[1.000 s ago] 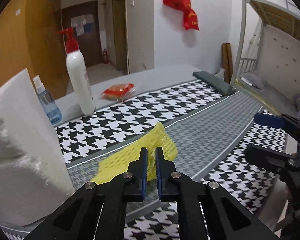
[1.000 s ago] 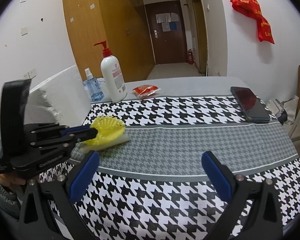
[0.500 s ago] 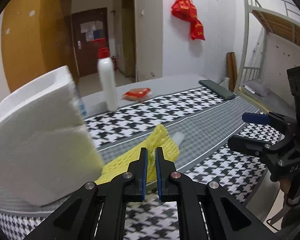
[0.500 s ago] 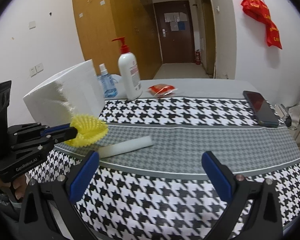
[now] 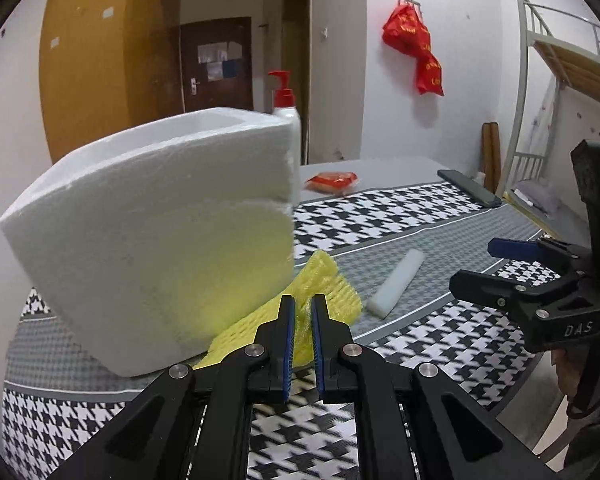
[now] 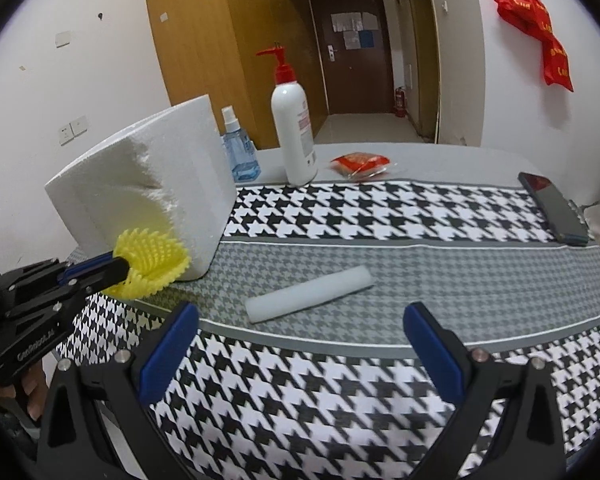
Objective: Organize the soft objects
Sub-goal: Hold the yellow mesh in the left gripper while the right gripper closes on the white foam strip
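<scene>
Yellow foam netting [image 5: 328, 284] hangs pinched in the left gripper [image 5: 303, 332] just beside the white foam box [image 5: 156, 232] — lift it clear over the rim before letting go; the right gripper [image 6: 300, 344] stands spread near a foam stick [image 6: 310, 294].

Yellow foam net [image 6: 152, 262] carried to foam box [image 6: 148, 184]; white foam stick [image 6: 310, 294] uncovered.

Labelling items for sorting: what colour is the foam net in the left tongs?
Yellow foam net; clearest in the right wrist view.
</scene>
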### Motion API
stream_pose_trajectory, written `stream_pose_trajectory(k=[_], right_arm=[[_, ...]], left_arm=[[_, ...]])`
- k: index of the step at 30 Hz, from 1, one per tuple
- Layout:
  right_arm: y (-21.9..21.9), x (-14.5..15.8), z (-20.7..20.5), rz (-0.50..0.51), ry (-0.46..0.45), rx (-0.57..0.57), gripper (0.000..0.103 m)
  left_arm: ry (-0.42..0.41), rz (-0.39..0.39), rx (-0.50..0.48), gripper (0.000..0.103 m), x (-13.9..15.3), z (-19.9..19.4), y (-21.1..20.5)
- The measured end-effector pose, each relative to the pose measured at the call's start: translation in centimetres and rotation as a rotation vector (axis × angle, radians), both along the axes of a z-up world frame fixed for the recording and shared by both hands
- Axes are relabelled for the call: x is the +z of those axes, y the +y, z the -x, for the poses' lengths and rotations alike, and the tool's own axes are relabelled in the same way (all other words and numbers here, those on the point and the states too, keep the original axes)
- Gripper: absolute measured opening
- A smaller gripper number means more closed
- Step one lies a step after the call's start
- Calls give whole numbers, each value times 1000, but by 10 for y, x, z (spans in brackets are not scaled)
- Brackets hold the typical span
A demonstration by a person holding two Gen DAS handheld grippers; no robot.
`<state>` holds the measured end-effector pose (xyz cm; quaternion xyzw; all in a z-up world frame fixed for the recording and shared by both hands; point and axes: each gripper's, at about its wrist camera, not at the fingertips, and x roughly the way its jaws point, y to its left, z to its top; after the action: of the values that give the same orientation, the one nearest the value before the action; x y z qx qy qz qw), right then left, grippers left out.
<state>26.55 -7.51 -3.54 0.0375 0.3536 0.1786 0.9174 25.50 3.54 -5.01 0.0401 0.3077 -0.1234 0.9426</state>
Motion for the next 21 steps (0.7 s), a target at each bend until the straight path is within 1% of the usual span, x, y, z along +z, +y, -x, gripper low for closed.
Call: stream_pose_trajectory(k=[4, 8, 10, 11, 12, 13, 14, 15, 16, 19, 21], right_arm=[[13, -6, -4, 25, 25, -26, 103], [20, -9, -5, 43, 35, -39, 103], [22, -10, -6, 48, 41, -50, 103], [23, -11, -7, 46, 48, -56, 103], [24, -12, -9, 44, 53, -59, 103], [25, -14, -10, 44, 61, -63, 103], [27, -15, -12, 44, 67, -66, 103], [28, -17, -13, 46, 75, -68, 103], [30, -18, -16, 47, 83, -70, 103], [33, -22, -22, 51, 109, -81, 103], [36, -25, -26, 59, 122, -90, 103]], left_arm=[[11, -1, -17, 9, -8, 4, 6], [49, -1, -49, 9, -20, 6, 10], [60, 0, -66, 15, -23, 7, 11], [62, 1, -74, 20, -24, 9, 12], [65, 9, -81, 31, -24, 10, 14], [67, 12, -84, 39, -25, 12, 15], [63, 10, -87, 56, -25, 14, 16], [50, 6, -83, 66, -24, 16, 18], [40, 5, -76, 67, -23, 18, 20], [45, 17, -79, 68, -25, 17, 26], [58, 16, -72, 72, -28, 15, 28]])
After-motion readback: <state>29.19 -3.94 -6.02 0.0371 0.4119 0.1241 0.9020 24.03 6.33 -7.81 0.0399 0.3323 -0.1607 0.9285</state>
